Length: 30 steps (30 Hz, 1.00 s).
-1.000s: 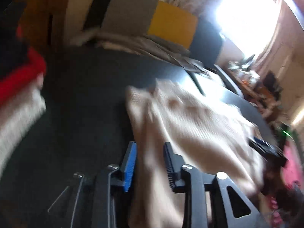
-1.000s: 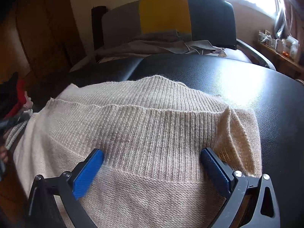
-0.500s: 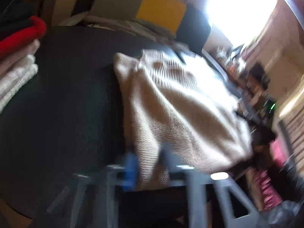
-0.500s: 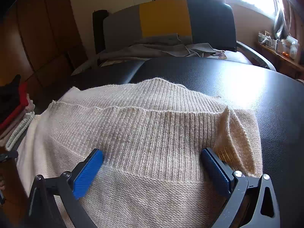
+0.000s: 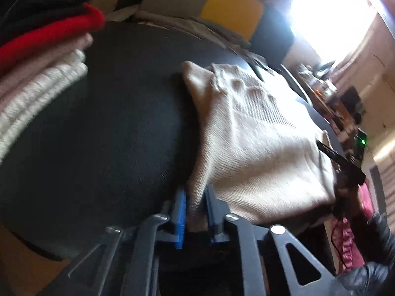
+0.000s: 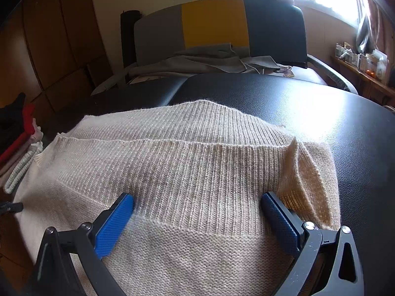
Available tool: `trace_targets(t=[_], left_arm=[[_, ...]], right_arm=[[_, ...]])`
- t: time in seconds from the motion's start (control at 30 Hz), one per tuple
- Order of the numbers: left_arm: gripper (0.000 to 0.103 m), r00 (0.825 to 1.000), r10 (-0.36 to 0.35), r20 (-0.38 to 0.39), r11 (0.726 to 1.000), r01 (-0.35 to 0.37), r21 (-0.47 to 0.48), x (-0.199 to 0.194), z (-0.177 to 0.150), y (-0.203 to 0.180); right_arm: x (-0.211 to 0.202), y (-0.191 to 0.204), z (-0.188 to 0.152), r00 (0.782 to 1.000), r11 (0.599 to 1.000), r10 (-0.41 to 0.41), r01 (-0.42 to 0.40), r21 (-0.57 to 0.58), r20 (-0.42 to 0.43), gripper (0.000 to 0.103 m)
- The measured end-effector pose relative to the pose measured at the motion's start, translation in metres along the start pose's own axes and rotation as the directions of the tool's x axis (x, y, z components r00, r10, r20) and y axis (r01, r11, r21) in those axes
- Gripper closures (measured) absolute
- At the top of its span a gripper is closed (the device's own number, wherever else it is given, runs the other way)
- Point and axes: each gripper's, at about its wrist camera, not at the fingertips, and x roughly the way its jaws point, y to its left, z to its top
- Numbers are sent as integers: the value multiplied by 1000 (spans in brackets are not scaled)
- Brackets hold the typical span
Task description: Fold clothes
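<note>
- Sweater (image 5: 249,133), cream knit, lies partly folded on the black padded bench (image 5: 103,133); the near part hangs past the bench's front edge toward the person.
- Left hand-held gripper (image 5: 195,209): narrow, blue pads pinching a bunched fold at the sweater's left edge. A second ago that edge sat loose between wider pads; the jaws then closed onto it and have just eased open a little. Knit is between the pads and, as far as the blurred frame shows, pressed by both.
- Left wrist view has shifted over the second: the sweater now sits further up and right in frame, and the stack of folded clothes (image 5: 42,56) (red, pale pink, white) shows more fully at upper left. Reads as the left hand drawing the caught edge sideways.
- Right hand-held gripper (image 6: 197,222): wide, pads astride the ribbed band of the sweater (image 6: 187,172), lying on the knit without pinching it. Unchanged across the three right-wrist frames.
- Judgement: grasp on the left edge is made, right side serves as a hold-down. Next fold of the left side over the middle looks ready to begin; not yet carried across.
- Risk: the slackened pinch may let the thick knit slip out.
- Chair (image 6: 217,32) with grey cloth sits behind the bench, not involved.
</note>
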Motion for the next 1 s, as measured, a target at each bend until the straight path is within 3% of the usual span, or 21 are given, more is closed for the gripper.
trace_targets(t=[0.07, 0.17, 0.2, 0.27, 0.4, 0.57, 0.67, 0.8, 1.0], left_arm=[[80, 996, 21, 85, 1000, -19, -24, -17, 5, -6], [73, 982, -37, 185, 999, 39, -7, -32, 13, -31], [70, 980, -75, 186, 997, 69, 35, -29, 15, -46], [70, 985, -87, 146, 990, 70, 121, -10, 14, -69], [70, 998, -53, 39, 986, 47, 159, 36, 5, -99], [69, 1000, -8, 19, 977, 3, 215, 49, -19, -107], [68, 999, 7, 44, 969, -18, 247, 41, -35, -106], [66, 999, 28, 35, 953, -37, 300, 35, -48, -108], [66, 999, 23, 32, 954, -31, 299, 29, -59, -100]], right_arm=[[-1, -2, 0, 1000, 1000, 4, -4, 3, 2, 0], [-3, -1, -2, 1000, 1000, 6, -6, 4, 5, 0], [-3, -1, -3, 1000, 1000, 6, -7, 4, 6, 0], [-5, 1, -4, 1000, 1000, 8, -8, 4, 7, 0], [-17, 1, -1, 1000, 1000, 23, -23, -1, -20, 0], [-86, -5, -20, 987, 990, 143, -144, -4, 76, 0], [-107, -6, -45, 976, 976, 218, -218, -6, 17, 0], [-97, -20, -80, 981, 988, 151, -146, 43, -121, 0], [-105, -37, -101, 987, 988, 157, -157, 3, -38, 0]])
